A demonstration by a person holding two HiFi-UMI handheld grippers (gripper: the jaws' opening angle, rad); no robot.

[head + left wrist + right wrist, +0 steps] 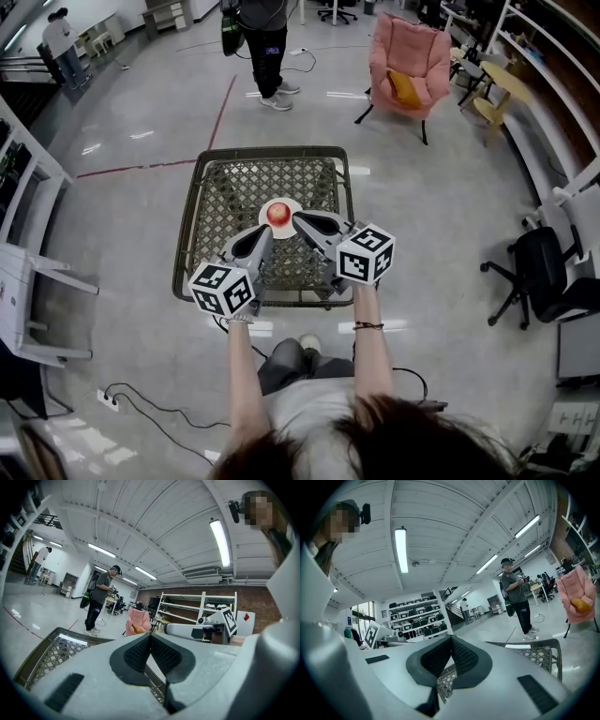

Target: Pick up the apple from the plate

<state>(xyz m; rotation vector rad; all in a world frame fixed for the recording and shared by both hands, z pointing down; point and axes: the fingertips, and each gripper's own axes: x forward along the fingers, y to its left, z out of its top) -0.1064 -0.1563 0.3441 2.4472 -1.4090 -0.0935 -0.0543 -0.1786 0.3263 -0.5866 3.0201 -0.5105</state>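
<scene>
Red apple [277, 214] sits on a white plate [292, 204] at the centre of a metal mesh table [272, 150]. My left gripper [267, 231] hovers just beside it at 7 o'clock, my right gripper [296, 217] at 3 o'clock. Both pairs of jaws are pressed together, holding nothing.

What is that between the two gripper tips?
In the head view, the red apple on its white plate shows between the left gripper and the right gripper, both shut.
</scene>
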